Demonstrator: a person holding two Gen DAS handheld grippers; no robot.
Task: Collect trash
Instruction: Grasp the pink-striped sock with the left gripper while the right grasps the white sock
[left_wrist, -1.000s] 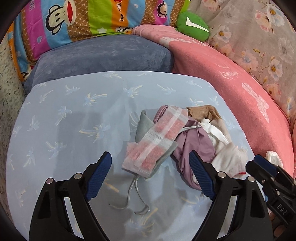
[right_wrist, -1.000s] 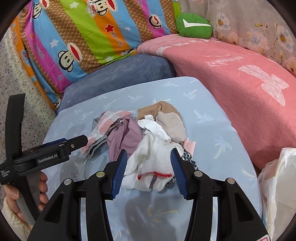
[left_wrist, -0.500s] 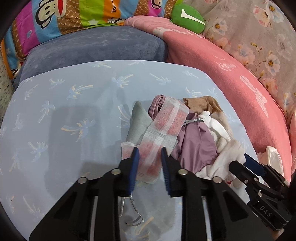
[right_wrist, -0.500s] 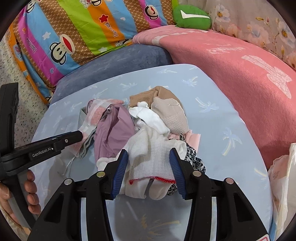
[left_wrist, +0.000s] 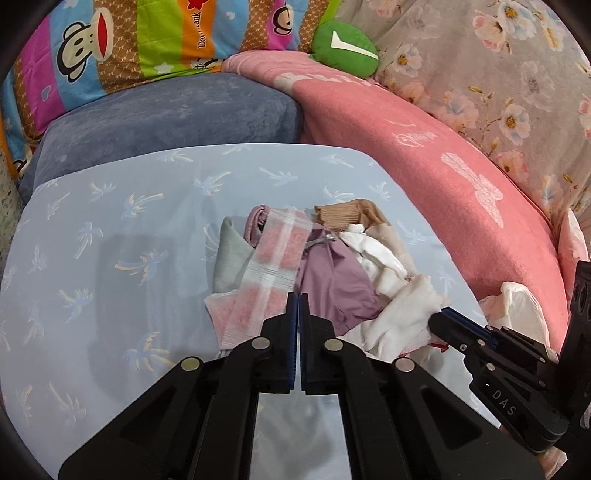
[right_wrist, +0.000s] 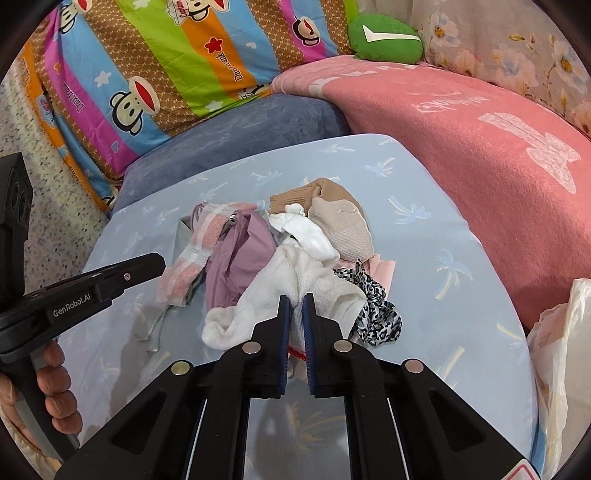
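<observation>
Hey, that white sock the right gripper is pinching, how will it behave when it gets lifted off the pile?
The white sock looks soft and crumpled, so it will probably dangle limp from the right gripper, whose jaws are closing on its fabric. It seems light. It overlaps the purple cloth and the leopard-print piece, so it may drag those along.

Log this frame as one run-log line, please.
left gripper: jaws shut on pink-white sock | right gripper: jaws closing on white sock
</observation>
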